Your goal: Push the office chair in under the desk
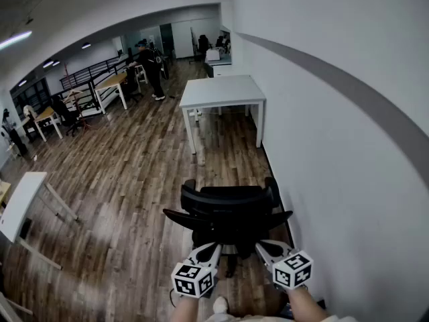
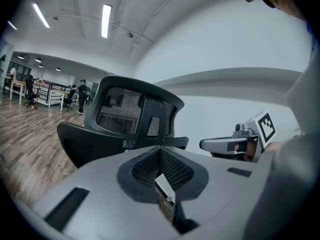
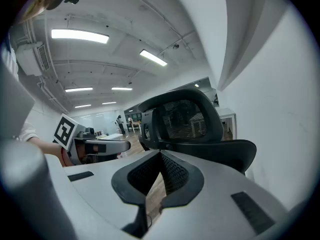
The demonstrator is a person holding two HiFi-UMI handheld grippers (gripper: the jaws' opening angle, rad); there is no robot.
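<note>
Your left gripper [image 1: 213, 247] and right gripper [image 1: 261, 246] (both closed, empty) should push the chair [image 1: 228, 210] evenly toward the desk's [image 1: 221, 91] near edge.

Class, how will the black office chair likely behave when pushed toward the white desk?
The office chair probably rolls easily over the smooth wood floor. Pushed high on its mesh backrest, it may swivel or tip off course.

The office chair [image 1: 228, 210] is black mesh, the desk [image 1: 221, 91] white, the floor [image 1: 134, 180] brown-planked.

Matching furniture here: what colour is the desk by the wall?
White; the desk shows best in the head view.
</note>
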